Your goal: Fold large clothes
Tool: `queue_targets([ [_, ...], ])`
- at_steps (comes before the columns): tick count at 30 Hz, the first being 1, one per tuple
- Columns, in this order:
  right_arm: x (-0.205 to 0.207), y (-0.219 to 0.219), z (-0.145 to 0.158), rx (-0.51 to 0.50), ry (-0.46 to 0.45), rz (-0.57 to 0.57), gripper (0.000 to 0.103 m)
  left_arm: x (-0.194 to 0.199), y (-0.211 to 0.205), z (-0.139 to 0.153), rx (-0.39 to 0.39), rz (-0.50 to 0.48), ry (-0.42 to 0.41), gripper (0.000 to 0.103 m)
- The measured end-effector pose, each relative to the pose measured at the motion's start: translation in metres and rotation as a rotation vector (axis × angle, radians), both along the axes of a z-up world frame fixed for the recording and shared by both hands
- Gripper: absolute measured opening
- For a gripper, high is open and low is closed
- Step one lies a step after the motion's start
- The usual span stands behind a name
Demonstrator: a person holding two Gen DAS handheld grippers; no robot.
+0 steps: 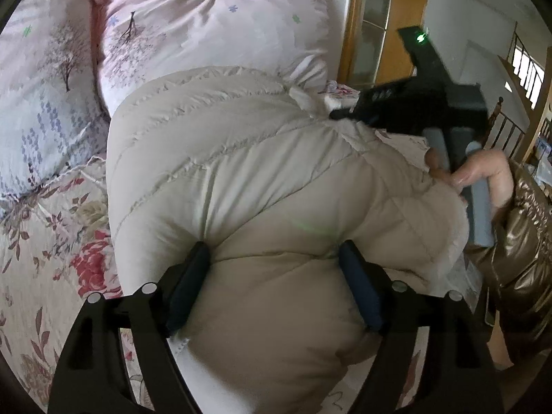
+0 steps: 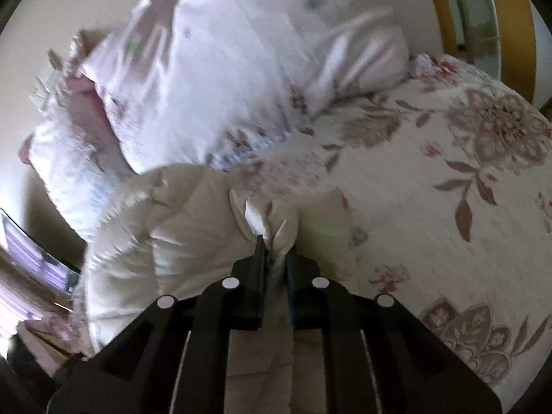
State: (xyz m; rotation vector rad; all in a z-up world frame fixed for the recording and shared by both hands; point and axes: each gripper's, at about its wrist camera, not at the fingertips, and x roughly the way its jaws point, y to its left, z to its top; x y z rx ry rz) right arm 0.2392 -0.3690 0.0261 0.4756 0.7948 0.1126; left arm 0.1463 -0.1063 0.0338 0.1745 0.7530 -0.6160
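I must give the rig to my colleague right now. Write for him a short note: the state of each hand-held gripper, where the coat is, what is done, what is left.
Left hand-held gripper: open, fingers spread, pressing into the beige puffer coat with a bulge of it between them; not clamped.
Right hand-held gripper: shut on a pinch of the coat's edge.
Coat: bunched in a puffy mound on the floral bedspread, just in front of the pink pillows.
Done: coat gathered and partly doubled over, judging by its shape.
Left: likely flatten it, finish the fold, release. The right view is blurred, so check the grip.
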Motion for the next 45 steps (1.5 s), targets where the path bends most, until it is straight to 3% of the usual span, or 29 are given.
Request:
queue_targets([
  [6, 0.005, 0.001, -0.018, -0.029, 0.038, -0.02, 0.013, 0.001, -0.005, -0.001, 0.01, -0.009, -0.012, 0.082],
  [14, 0.008, -0.006, -0.031, 0.032, 0.068, -0.03, 0.016, 0.003, -0.01, -0.003, 0.026, -0.017, -0.016, 0.082],
  [17, 0.004, -0.009, -0.025, 0.025, 0.072, -0.025, 0.027, 0.003, -0.012, -0.003, 0.039, -0.011, -0.016, 0.083],
  [18, -0.001, -0.01, -0.02, 0.009, 0.068, -0.03, 0.036, 0.004, -0.012, -0.003, 0.043, -0.01, -0.017, 0.083],
  [22, -0.037, -0.012, 0.009, -0.059, -0.022, -0.024, 0.043, 0.002, -0.012, -0.003, 0.058, -0.003, -0.026, 0.083],
  [29, -0.119, 0.023, 0.043, -0.139, -0.167, 0.195, 0.043, -0.001, -0.011, -0.003, 0.064, 0.006, -0.033, 0.083],
  [37, -0.155, 0.047, 0.019, -0.222, -0.132, 0.262, 0.043, -0.002, -0.011, -0.002, 0.066, 0.01, -0.034, 0.083],
  [42, -0.146, 0.048, -0.006, -0.254, -0.049, 0.253, 0.043, -0.002, -0.011, -0.002, 0.066, 0.009, -0.034, 0.085],
  [45, -0.135, 0.045, -0.024, -0.211, 0.006, 0.244, 0.043, -0.003, -0.012, -0.003, 0.071, 0.006, -0.038, 0.086],
])
